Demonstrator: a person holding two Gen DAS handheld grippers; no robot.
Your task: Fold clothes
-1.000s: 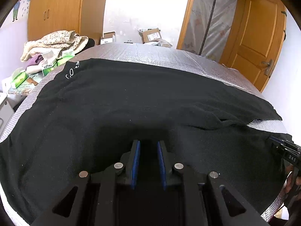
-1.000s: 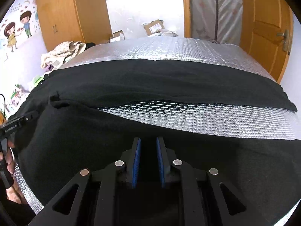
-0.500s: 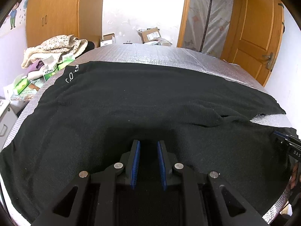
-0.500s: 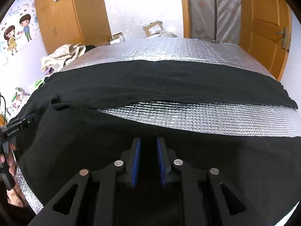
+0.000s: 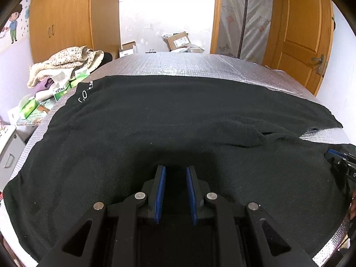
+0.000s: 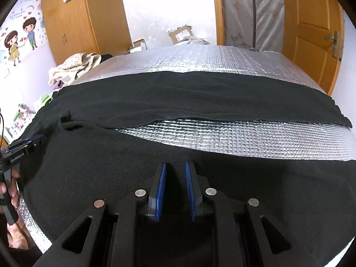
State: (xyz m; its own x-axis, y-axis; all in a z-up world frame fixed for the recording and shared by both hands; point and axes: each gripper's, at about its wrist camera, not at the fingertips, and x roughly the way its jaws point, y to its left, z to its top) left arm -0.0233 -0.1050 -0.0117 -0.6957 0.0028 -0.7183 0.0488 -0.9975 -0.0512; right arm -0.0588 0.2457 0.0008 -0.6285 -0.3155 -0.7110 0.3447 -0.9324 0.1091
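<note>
Black trousers [image 5: 178,120] lie spread on a silver foil-covered table [image 5: 200,64], waist to the left with small white print [image 5: 85,92]. In the right wrist view the two legs [image 6: 200,98] part, with bare foil [image 6: 244,133] between them. My left gripper [image 5: 175,171] sits low over the near edge of the cloth, blue pads a little apart, black cloth between them. My right gripper [image 6: 174,168] sits the same way on the near leg. Each gripper shows at the edge of the other's view: the right gripper [image 5: 340,160] and the left gripper [image 6: 22,146].
A heap of beige blankets [image 5: 66,66] and green tissue packs [image 5: 29,106] lie beyond the table's left end. Cardboard boxes [image 5: 178,41] stand behind the table. A wooden wardrobe [image 5: 62,17] is at the back left, a wooden door [image 5: 307,40] at the right.
Both cameras have tilted up and risen slightly, showing more of the room. The trousers lie almost as before; the grippers' jaws have not changed.
</note>
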